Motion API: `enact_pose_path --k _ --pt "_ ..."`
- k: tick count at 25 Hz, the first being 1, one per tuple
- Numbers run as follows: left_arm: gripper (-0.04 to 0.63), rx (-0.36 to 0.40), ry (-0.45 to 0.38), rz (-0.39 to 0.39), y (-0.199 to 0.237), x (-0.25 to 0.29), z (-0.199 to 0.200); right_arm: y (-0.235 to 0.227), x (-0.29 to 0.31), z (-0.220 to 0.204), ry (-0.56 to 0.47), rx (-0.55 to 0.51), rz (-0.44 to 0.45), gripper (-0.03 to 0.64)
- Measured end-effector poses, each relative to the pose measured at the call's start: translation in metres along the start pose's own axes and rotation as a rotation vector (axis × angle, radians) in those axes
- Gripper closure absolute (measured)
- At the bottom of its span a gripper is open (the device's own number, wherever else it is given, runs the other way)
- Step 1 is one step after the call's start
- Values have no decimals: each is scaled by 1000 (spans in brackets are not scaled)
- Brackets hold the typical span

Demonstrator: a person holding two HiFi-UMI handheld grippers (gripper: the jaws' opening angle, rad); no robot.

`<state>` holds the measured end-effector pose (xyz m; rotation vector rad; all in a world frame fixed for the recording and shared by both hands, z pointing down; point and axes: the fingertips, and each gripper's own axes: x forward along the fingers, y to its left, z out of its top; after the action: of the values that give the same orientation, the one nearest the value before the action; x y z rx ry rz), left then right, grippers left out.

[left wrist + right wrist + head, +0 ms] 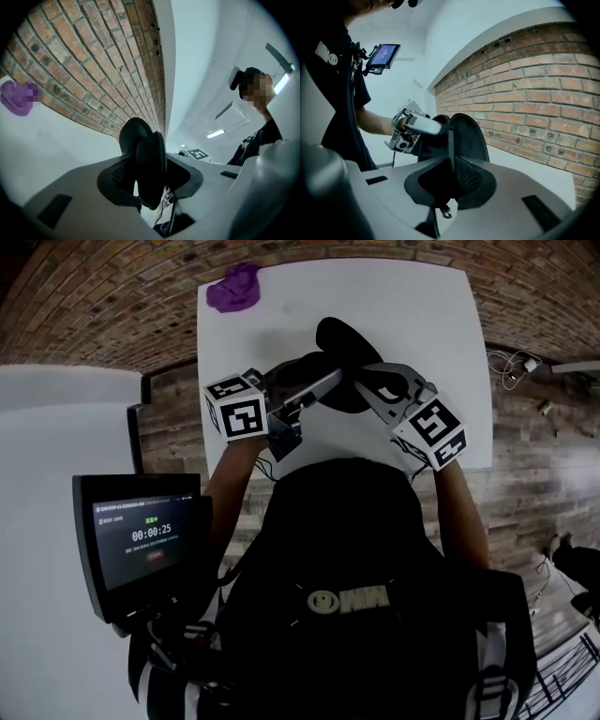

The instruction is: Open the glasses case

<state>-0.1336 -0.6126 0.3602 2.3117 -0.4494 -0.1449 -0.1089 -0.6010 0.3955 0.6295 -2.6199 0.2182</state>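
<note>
The person's black vest [356, 549] fills the bottom of the head view and covers the middle of the near edge of the white table [422, 334]. A small screen [145, 535] hangs off the left side of the vest. Just beyond the vest, the left gripper [314, 395] and the right gripper [370, 390] meet from opposite sides on the black glasses case [342, 352]. They hold it above the table's near half, and their jaws hide the nearer part of it. A purple cloth [234, 287] lies at the table's far left corner, well apart from the case, and a cable [514, 364] lies on the wooden floor past the right edge. The head view does not show the grip, but the gripper views do. In the left gripper view the narrow jaws clamp one dark shell, with the second shell standing apart behind it, so the case is open. In the right gripper view the jaws pinch a thin shell edge, a brick wall [534, 93] runs behind, and the left gripper holds the opposite shell. What lies inside the case is probably hidden, since only dark lining shows.
</note>
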Motion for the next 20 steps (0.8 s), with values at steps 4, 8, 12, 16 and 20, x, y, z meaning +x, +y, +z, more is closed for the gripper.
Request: enact_pose_path --k 4,8,12,16,20 --pt "454 21 -9 100 18 -14 -2 -35 -29 -8 3 55 -137 569" --pt "456 98 -31 294 47 -38 2 -47 -21 -48 172 90 -136 569" --pt "591 210 -27 440 52 -47 2 -37 10 -102 390 99 -123 569" --pt "591 249 -12 463 43 -49 -7 -24 46 -132 495 123 -124 569" --pt "591 222 -2 467 37 -52 -25 -16 65 -143 511 104 -125 568"
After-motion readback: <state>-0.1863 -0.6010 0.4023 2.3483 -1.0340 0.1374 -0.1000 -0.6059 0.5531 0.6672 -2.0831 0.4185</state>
